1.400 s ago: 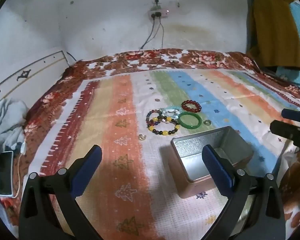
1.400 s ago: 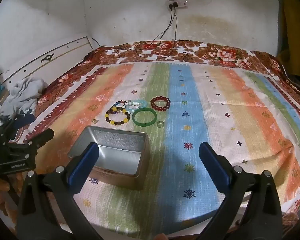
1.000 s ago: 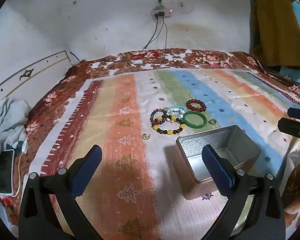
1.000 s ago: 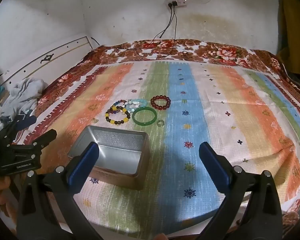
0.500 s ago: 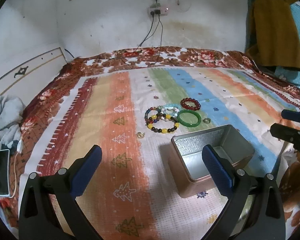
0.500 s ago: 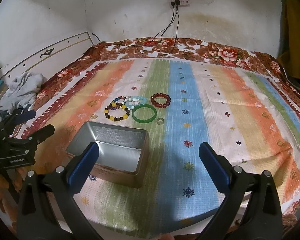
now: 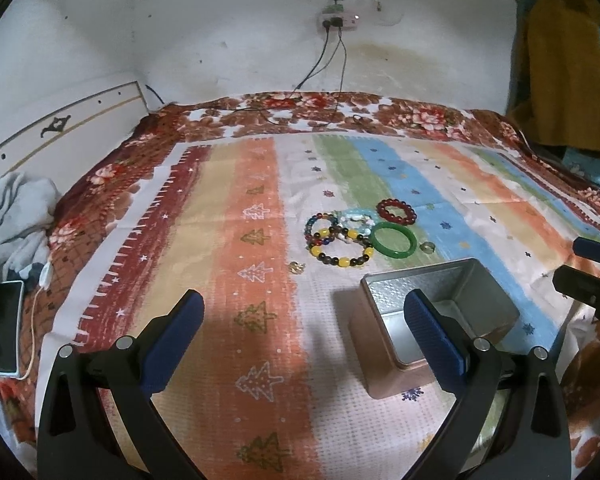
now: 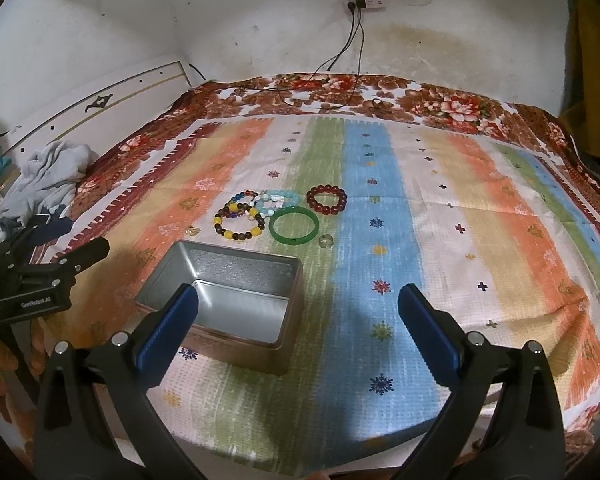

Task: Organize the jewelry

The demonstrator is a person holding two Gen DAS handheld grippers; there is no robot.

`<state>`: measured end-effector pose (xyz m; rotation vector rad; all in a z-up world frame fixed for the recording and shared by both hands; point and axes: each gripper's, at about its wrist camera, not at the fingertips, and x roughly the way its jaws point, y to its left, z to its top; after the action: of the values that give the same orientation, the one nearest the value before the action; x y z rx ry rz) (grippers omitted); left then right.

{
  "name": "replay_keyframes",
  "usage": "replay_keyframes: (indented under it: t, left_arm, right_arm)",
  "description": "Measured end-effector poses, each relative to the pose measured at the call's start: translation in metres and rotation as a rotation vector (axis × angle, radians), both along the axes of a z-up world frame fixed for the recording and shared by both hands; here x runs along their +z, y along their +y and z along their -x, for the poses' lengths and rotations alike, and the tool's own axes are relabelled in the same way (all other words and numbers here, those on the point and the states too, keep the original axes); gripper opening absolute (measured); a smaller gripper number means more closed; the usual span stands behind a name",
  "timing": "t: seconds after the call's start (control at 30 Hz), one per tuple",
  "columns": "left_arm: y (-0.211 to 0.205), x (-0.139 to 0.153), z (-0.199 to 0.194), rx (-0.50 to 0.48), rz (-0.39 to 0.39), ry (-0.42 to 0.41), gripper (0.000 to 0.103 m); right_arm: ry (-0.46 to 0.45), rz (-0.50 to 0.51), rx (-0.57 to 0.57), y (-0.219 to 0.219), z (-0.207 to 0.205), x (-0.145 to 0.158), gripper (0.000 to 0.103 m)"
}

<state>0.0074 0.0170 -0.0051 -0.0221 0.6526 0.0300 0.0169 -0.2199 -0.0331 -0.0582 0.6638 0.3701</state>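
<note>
Both grippers, the left gripper and the right gripper, hang over the striped blanket with fingers wide apart, holding nothing. The bracelets lie in a bunch on the blanket, just behind the open tin box.

Left gripper: handles cut off by bottom edge of left view. Right gripper: same at bottom of right view. Tin box: near-right part hidden behind a blue finger pad in left view. Small gold item, centre of frame: too small to tell what it is. Ring: tiny, details unclear. Beaded bracelets overlap; count unclear. Phone, lower left: partly cut by fisheye rim.
</note>
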Motion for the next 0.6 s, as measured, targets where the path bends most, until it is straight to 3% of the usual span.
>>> replay_keyframes:
  t: [0.6]
  left_arm:
    - [0.0015,-0.0011,-0.0013,-0.012,0.004,0.015,0.097]
  right_arm:
    - [-0.006,0.015,0.021,0.0066,0.0022,0.0018,0.098]
